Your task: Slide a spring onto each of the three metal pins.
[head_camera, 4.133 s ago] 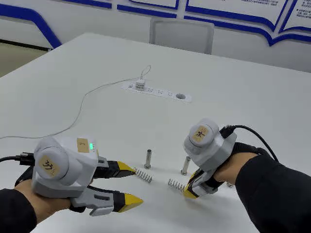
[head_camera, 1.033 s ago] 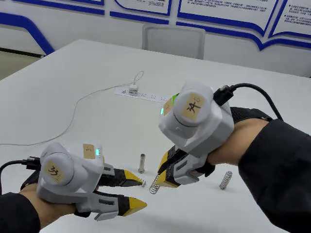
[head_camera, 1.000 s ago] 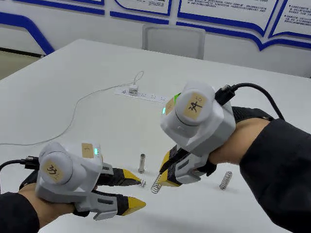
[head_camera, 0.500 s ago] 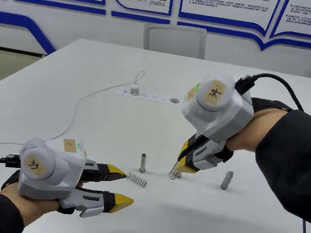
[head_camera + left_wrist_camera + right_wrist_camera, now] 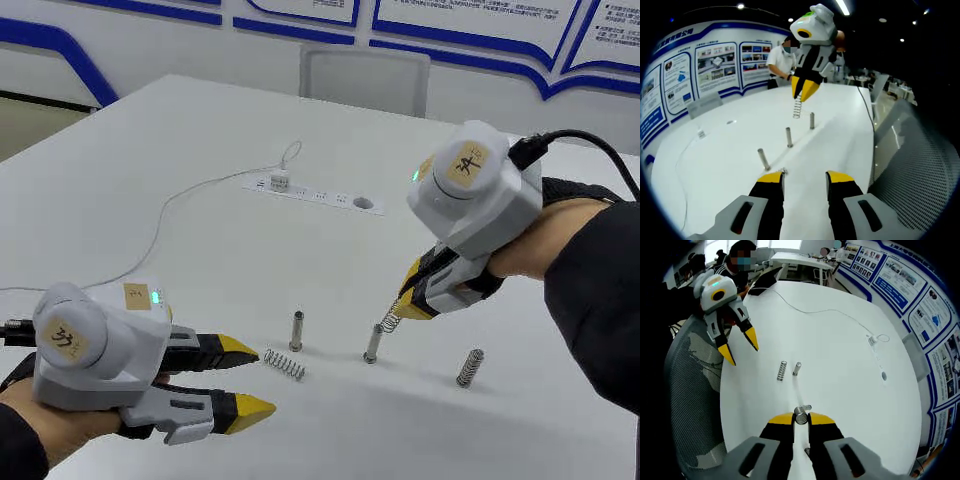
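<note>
Three short metal pins stand on the white table (image 5: 200, 150): left pin (image 5: 297, 331), middle pin (image 5: 373, 343), and a right pin with a spring (image 5: 469, 367) standing around it. My right gripper (image 5: 404, 308) is shut on a second spring (image 5: 390, 322), which hangs tilted just above the middle pin's top. In the right gripper view this spring (image 5: 801, 414) sits between the yellow fingertips of the right gripper (image 5: 801, 420). A third spring (image 5: 284, 364) lies loose on the table near the left pin. My left gripper (image 5: 250, 380) is open, low over the table, a little left of it, holding nothing.
A white power strip (image 5: 320, 192) with a plugged-in cable (image 5: 180, 205) lies toward the table's far side, and a grey chair (image 5: 365, 75) stands behind it. A mesh chair (image 5: 695, 390) and seated people (image 5: 742, 260) are past the near edge in the right gripper view.
My right gripper has carried its spring to the right, from beside the left pin to above the middle pin. The left gripper has drawn back from the loose spring.
</note>
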The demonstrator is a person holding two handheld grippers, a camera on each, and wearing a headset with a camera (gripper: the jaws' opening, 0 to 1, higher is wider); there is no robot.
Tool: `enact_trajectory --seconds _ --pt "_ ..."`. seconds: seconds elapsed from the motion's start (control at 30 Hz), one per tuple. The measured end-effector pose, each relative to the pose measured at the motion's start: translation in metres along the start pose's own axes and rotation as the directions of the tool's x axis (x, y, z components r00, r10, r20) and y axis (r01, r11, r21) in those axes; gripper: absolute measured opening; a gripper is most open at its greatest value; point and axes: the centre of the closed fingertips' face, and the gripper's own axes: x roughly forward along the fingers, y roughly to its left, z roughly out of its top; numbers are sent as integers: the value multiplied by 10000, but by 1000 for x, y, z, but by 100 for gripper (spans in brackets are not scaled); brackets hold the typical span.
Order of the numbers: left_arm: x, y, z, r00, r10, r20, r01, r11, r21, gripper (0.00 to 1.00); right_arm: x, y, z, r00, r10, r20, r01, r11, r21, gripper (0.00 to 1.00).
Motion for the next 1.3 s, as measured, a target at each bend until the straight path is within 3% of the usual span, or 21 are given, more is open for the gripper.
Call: enact_trajectory --seconds 0.47,0.97,1.3 --pt "2 -2 -3 9999 -81 -82 82 10000 6 34 29 -18 -6 9984 97 -555 -83 9997 250 11" --pt "3 -3 -4 9999 -111 -95 112 9999 11 33 44 -20 -10 9959 366 -824 -325 9982 502 11" --pt "4 -4 -5 9998 -147 -146 147 9999 26 33 63 -16 -17 9908 497 -1260 -433 9976 533 11"
